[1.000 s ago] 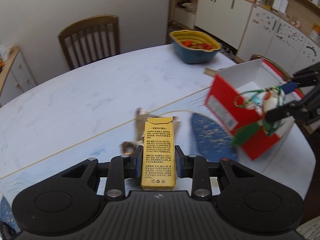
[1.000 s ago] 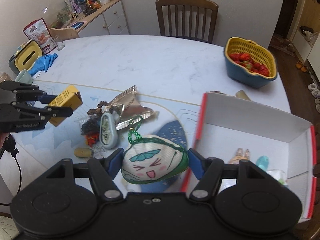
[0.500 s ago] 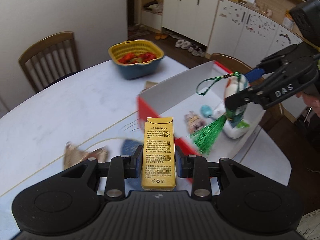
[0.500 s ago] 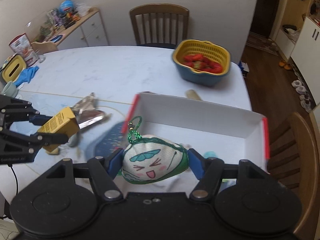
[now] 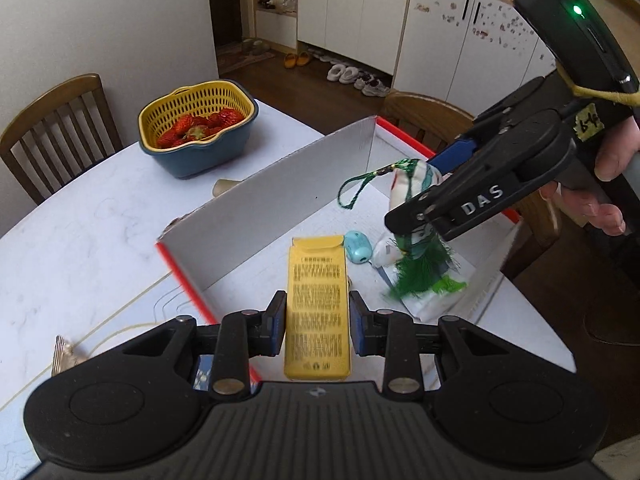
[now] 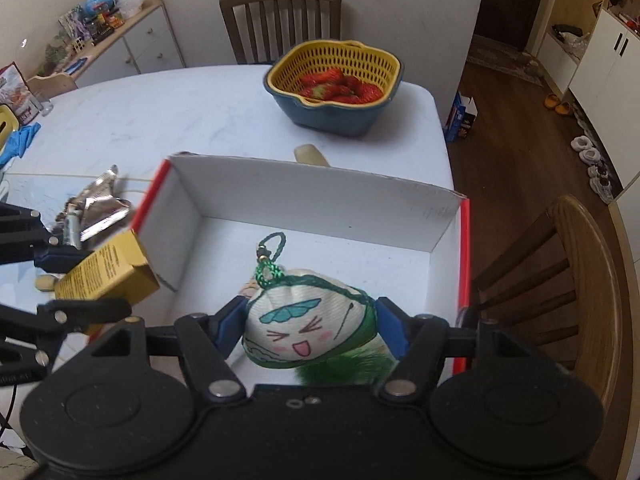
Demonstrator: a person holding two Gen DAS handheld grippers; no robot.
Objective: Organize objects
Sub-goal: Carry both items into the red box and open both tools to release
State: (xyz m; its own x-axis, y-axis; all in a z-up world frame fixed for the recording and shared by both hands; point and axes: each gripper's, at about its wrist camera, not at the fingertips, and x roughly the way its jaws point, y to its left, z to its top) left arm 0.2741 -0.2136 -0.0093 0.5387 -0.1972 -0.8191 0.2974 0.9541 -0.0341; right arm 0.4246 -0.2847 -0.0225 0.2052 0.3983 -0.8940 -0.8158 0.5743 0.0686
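My left gripper (image 5: 317, 322) is shut on a yellow carton (image 5: 317, 300) and holds it over the near-left corner of the white box with red rim (image 5: 280, 200). The carton also shows in the right wrist view (image 6: 108, 276). My right gripper (image 6: 310, 326) is shut on a white and green plush charm (image 6: 308, 330) with a green tassel (image 5: 420, 276), held over the box (image 6: 320, 200). In the left wrist view the right gripper (image 5: 424, 208) hangs above the box's right side. A small blue item (image 5: 358, 246) and white packets lie inside the box.
A blue bowl with a yellow strainer of strawberries (image 6: 336, 88) stands at the table's far side. Foil wrappers and small items (image 6: 96, 208) lie left of the box. Wooden chairs (image 6: 560, 280) stand around the table. A cork-like piece (image 6: 310, 156) lies behind the box.
Both grippers have swung from the pile on the left to over the box, each still holding its object. The plush charm now hangs lower inside the box.
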